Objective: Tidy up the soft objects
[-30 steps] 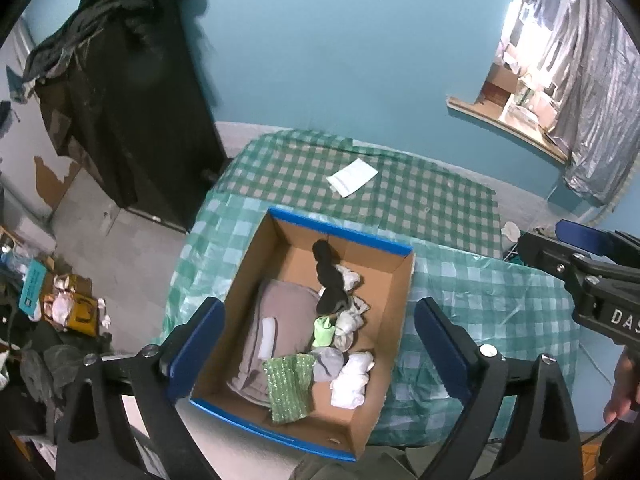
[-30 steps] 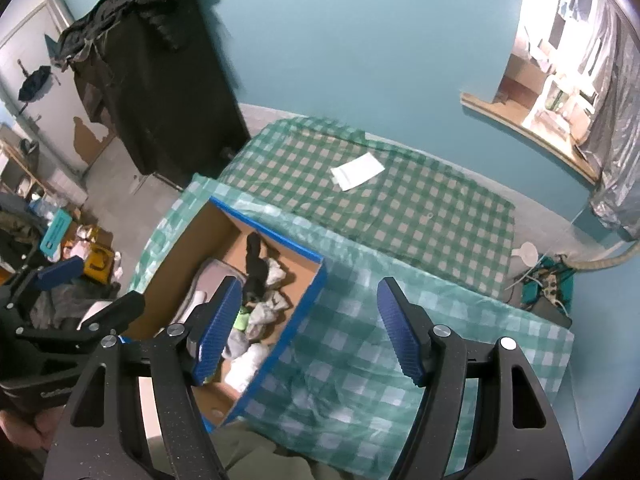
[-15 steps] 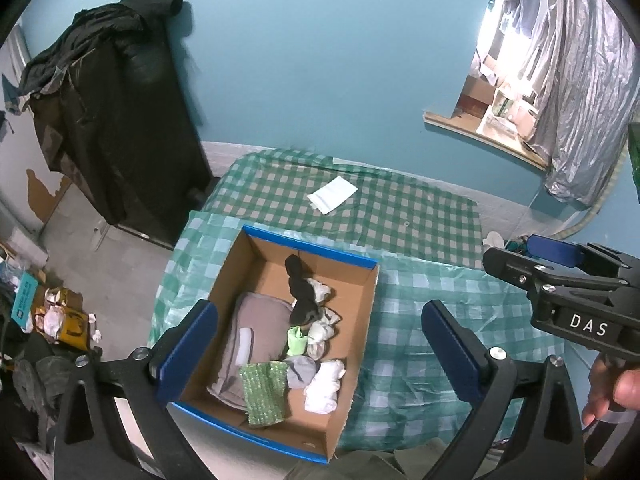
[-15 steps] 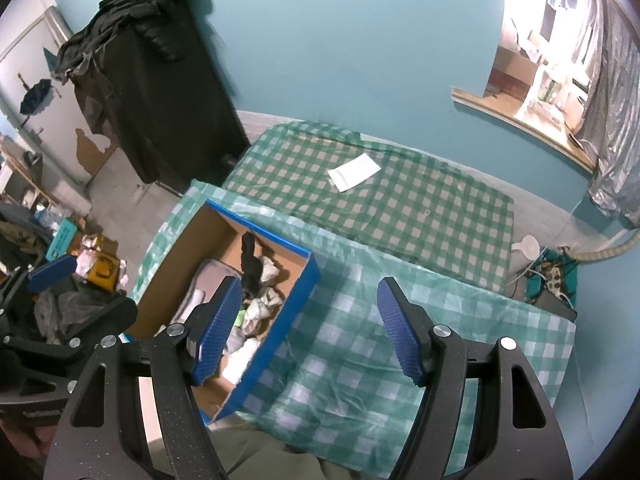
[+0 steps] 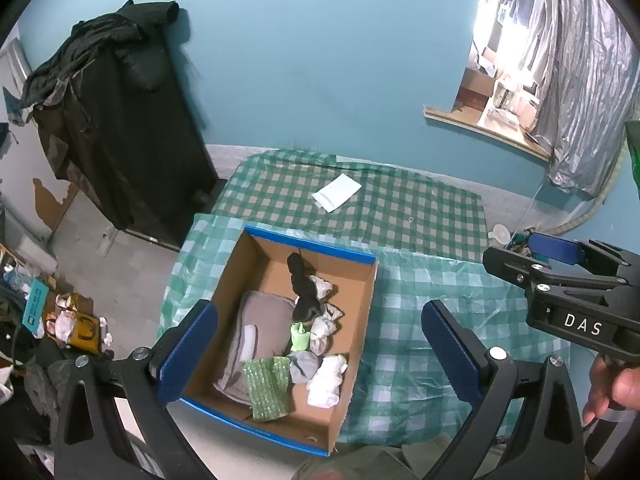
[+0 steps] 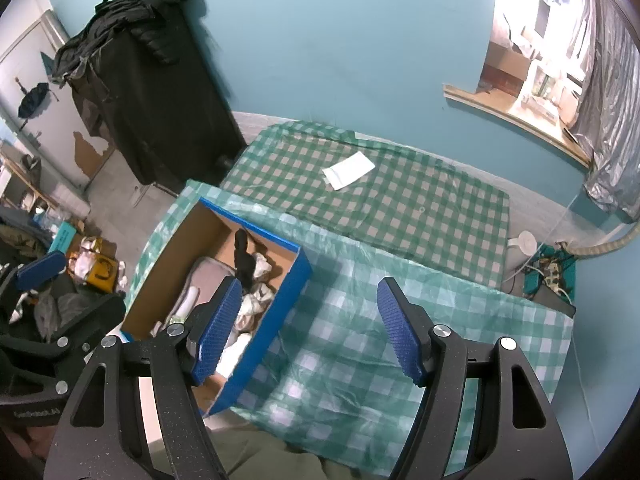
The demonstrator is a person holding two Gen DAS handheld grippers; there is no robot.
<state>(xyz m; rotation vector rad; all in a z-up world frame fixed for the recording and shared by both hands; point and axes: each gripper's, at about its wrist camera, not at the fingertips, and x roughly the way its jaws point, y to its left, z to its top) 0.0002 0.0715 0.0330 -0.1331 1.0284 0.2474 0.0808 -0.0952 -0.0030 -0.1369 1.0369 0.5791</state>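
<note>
Checked tablecloth [image 5: 420, 216], white envelope [image 5: 337, 192], filled cardboard box [image 5: 236, 276]

right gripper [image 6: 312, 330]: fingers apart, empty | cardboard box [image 6: 280, 300]: socks inside | tablecloth [image 6: 400, 208]: white paper [image 6: 349, 170]

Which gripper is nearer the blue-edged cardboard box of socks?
Left. The left gripper hovers directly above the blue-edged cardboard box, jaws wide open and empty. The right gripper hangs beside it over the green checked cloth.
</note>
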